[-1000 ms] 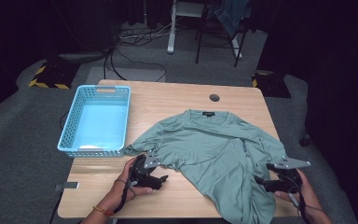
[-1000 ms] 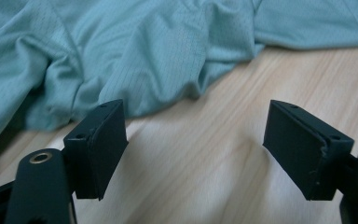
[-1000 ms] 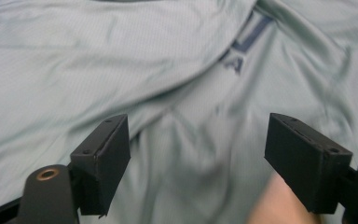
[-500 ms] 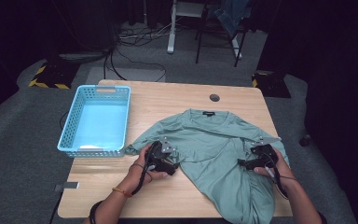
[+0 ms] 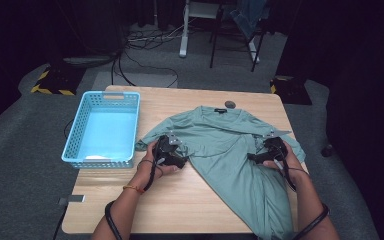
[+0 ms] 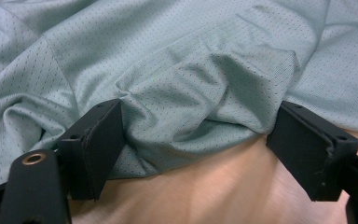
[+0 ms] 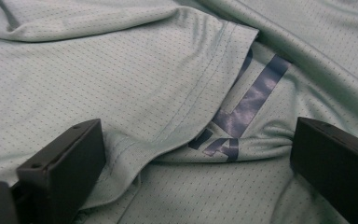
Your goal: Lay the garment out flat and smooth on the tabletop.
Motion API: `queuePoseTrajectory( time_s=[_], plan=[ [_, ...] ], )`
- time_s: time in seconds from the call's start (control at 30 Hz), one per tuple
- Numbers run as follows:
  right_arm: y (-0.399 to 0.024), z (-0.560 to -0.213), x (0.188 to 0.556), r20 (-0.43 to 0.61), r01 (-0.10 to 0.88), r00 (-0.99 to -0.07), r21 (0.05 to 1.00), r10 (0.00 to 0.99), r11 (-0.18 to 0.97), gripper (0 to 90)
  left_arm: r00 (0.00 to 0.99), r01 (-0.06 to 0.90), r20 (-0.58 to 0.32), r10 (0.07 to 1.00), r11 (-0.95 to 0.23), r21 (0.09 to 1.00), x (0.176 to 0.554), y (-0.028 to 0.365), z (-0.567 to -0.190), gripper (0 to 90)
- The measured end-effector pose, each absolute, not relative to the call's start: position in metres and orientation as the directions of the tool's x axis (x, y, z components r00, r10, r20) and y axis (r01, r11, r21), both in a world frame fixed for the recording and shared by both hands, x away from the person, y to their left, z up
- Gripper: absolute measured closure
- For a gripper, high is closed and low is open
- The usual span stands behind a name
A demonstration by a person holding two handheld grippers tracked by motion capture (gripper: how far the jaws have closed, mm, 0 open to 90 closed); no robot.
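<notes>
A pale green T-shirt (image 5: 230,170) lies rumpled on the wooden table (image 5: 180,205), collar at the far side and hem hanging over the near right edge. My left gripper (image 5: 179,159) rests at the shirt's left side. In the left gripper view its jaws (image 6: 200,140) stand wide apart around a bunched fold of shirt (image 6: 191,56). My right gripper (image 5: 254,158) sits on the shirt's right side. Its jaws (image 7: 196,163) have just been opening and stand wide, with flat shirt fabric (image 7: 121,70) and a dark blue print (image 7: 251,98) between them.
A light blue plastic basket (image 5: 100,161) stands on the table's left part, beside the shirt's left sleeve. A small dark round thing (image 5: 230,104) is set in the tabletop near the far edge. Beyond the table are cables and furniture legs on grey carpet.
Both hands have moved away from the near edge and inward onto the shirt. The left went up and right, the right went up and left.
</notes>
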State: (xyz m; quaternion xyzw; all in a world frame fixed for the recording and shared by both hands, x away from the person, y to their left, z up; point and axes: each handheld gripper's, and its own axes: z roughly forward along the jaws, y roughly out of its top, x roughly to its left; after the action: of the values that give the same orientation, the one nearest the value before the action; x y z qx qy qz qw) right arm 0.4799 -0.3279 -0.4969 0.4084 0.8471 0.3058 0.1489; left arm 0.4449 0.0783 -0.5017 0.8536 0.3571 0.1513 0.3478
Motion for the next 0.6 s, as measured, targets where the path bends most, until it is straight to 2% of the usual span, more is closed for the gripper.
queuePoseTrajectory(
  time_s=[0.13, 0.27, 0.37, 0.5, 0.6],
  plan=[
    [-0.323, -0.496, 0.486, -0.009, 0.615, -0.609, 0.626, 0.793, 0.48, 2.4, 0.681, 0.525, 0.017, 0.732, -0.505, 0.684, 0.443, 0.077, -0.499, 18.9],
    [-0.321, -0.493, 0.484, -0.017, 0.624, -0.603, 0.613, 0.798, 0.485, 5.8, 0.693, 0.52, 0.037, 0.72, -0.535, 0.666, 0.433, 0.076, -0.496, 19.5],
    [-0.318, -0.487, 0.482, -0.036, 0.614, -0.607, 0.613, 0.794, 0.497, 17.3, 0.725, 0.491, 0.04, 0.688, -0.556, 0.671, 0.417, 0.077, -0.49, 19.9],
    [-0.315, -0.475, 0.481, -0.027, 0.601, -0.585, 0.656, 0.81, 0.457, 24.7, 0.796, 0.409, 0.059, 0.603, -0.607, 0.682, 0.383, 0.082, -0.481, 20.0],
    [-0.31, -0.469, 0.482, -0.035, 0.595, -0.569, 0.673, 0.822, 0.44, 32.0, 0.827, 0.382, 0.056, 0.559, -0.633, 0.673, 0.359, 0.09, -0.48, 19.2]
  ],
)
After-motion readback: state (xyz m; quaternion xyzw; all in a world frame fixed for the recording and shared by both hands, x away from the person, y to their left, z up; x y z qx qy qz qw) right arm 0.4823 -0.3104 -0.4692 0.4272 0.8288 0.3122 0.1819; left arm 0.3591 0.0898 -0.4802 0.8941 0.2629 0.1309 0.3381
